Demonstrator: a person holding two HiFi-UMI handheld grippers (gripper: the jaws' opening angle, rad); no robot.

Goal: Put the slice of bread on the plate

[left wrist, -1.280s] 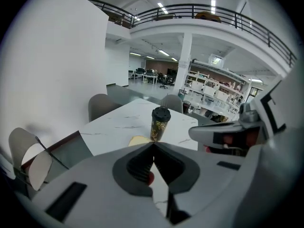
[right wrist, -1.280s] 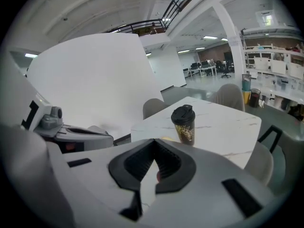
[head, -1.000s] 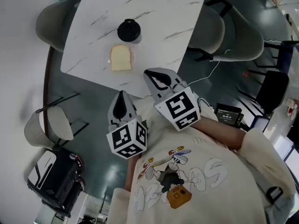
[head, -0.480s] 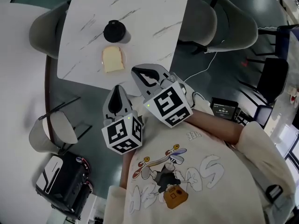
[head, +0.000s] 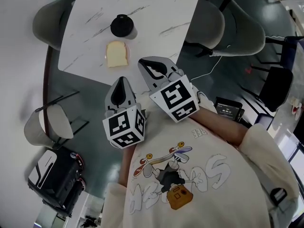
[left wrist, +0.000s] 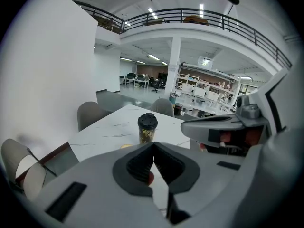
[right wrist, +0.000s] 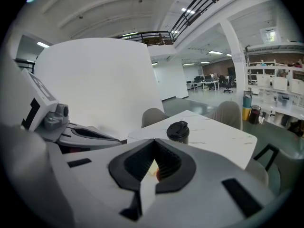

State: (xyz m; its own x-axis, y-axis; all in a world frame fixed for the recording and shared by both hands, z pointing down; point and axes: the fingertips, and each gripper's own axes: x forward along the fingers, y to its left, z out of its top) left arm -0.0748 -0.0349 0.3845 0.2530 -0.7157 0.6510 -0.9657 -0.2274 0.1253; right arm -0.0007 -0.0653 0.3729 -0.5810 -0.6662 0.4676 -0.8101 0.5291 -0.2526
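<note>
Left tongs (left wrist: pixel 153 144) and right tongs (right wrist: pixel 153 140) closed, empty, short of white marble tabletop (head: pixel 156 13)
Pale square bread slice (head: pixel 116 54) sits beside black-lidded cup (head: pixel 122 26); grey padded chairs (head: pixel 47 20) alongside

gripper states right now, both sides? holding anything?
Left gripper: closed, jaws together, holding nothing.
Right gripper: closed, jaws together, holding nothing.
</note>
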